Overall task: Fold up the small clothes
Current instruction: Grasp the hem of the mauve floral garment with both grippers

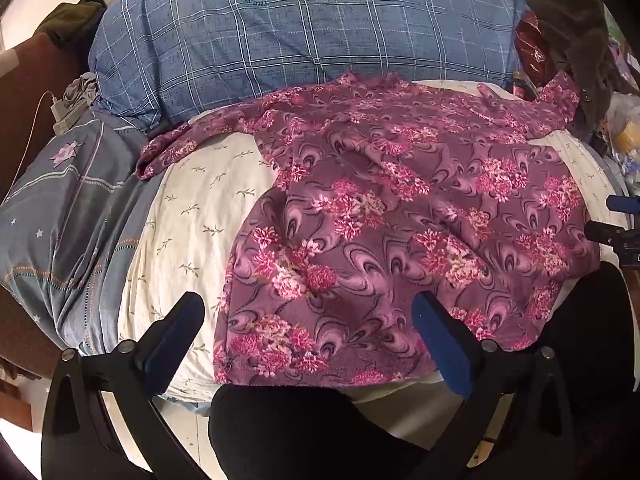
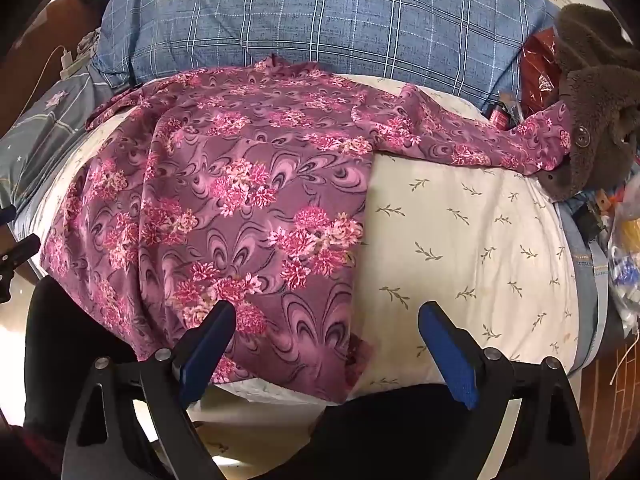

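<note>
Both the left gripper (image 1: pixel 308 340) and right gripper (image 2: pixel 328 344) are hovering wide open, holding nothing, the floral top (image 1: pixel 400 200) lying just ahead on the bed (image 2: pixel 460 240). Its far sleeve (image 2: pixel 520 140) is resting against clutter beyond the right gripper, likely snagging during folding.

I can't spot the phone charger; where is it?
Left wrist view, far left: the white charger lies beside the blue plaid pillow.

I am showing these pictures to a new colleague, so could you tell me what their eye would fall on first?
First, the purple floral top spread flat on the cream sheet, sleeves out to both sides. Behind it lies a big blue checked pillow, and a brown fleece covers the right sleeve's end. Both the left gripper and the right gripper hang open over the top's near hem, one at each corner.
</note>
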### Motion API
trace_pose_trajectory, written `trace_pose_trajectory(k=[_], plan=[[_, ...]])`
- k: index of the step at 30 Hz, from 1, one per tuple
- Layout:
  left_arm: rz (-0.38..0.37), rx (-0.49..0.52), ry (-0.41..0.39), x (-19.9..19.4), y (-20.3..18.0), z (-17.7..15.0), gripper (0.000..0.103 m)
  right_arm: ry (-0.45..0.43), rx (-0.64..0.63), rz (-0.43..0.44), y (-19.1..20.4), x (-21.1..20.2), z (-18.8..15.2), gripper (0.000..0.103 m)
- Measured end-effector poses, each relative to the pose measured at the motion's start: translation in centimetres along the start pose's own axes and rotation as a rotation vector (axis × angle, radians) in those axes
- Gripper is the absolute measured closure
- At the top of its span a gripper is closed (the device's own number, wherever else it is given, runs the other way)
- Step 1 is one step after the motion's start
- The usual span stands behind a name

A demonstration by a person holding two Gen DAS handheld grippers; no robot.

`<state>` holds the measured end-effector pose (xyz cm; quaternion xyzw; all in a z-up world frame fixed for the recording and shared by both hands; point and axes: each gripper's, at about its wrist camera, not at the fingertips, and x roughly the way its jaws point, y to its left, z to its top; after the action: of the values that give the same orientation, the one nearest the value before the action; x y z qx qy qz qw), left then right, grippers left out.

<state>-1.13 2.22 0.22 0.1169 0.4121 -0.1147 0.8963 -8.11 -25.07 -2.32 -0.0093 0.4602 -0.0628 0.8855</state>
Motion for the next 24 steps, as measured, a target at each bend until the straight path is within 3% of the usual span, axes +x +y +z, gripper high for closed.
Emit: trace_pose_trajectory(k=[12, 17, 21, 24], plan=[[0.032, -0.083, 0.05, 3.1, 3.2, 2.6, 0.0, 0.012, 0.151, 0.075, -3.1, 1.1, -0.2, 0.01], [0.083, -0.1, 0.05, 3.9, 5.0, 3.3, 0.0, 0.02, 0.248, 0.132, -4.6, 2.1, -0.2, 0.01], [0.054, -0.224, 0.085, 5.0, 8.8, 3.6, 0.0, -0.023, 0.322, 0.214, -5.8, 2.8, 0.2, 0.009], [0.028, -0.329, 0.142, 6.6, 11.5, 2.7, 0.0, 0.029, 0.333, 0.271, -5.5, 3.9, 0.2, 0.009]])
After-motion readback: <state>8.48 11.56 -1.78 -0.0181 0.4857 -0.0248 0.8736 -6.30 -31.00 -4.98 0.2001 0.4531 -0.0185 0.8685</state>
